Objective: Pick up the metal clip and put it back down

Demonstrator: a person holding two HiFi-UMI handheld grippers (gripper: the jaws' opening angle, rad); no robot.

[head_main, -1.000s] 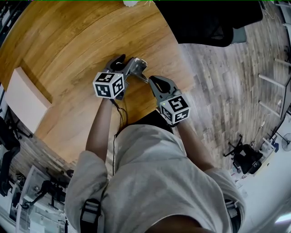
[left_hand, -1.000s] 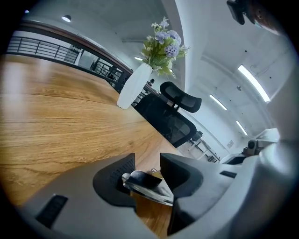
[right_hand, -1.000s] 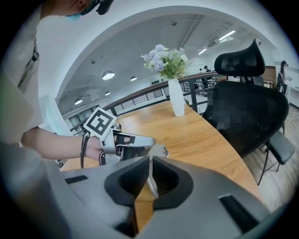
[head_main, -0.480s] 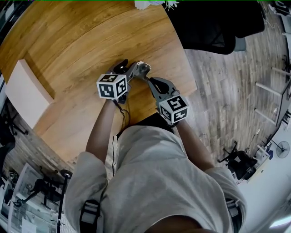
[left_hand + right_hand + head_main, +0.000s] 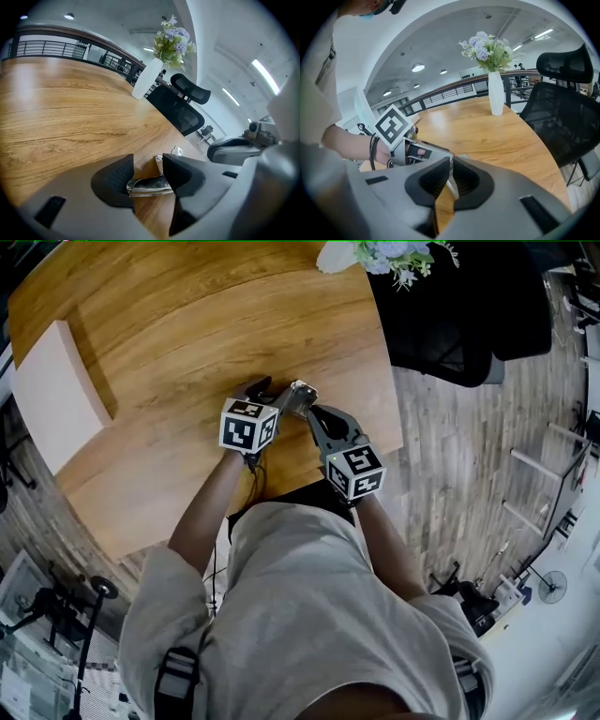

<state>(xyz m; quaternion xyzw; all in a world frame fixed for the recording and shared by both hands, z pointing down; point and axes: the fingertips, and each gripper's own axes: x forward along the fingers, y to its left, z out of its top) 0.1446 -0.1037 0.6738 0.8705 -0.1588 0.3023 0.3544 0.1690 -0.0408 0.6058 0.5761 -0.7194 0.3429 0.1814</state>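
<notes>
Both grippers meet over the wooden table [image 5: 187, 324] near its right front edge. The metal clip [image 5: 147, 186] is a shiny bent strip lying across the gap of my left gripper [image 5: 149, 176]; it reaches both dark pads while those jaws are opening. My right gripper [image 5: 451, 176] is shut on a thin metal end of the clip [image 5: 452, 188]. In the head view the clip [image 5: 302, 392] shows between the left gripper [image 5: 279, 390] and the right gripper [image 5: 311, 412]. I cannot tell whether the clip touches the table.
A white vase of flowers [image 5: 337, 257] stands at the table's far right edge. A black office chair [image 5: 450, 315] is beside the table on the right. A pale flat box [image 5: 56, 395] lies on the table's left side. A small white object [image 5: 176, 151] sits just past the clip.
The head view has swung, bringing the vase into sight. Both grippers stay joined at the clip and have drifted slightly right and lower in view.
</notes>
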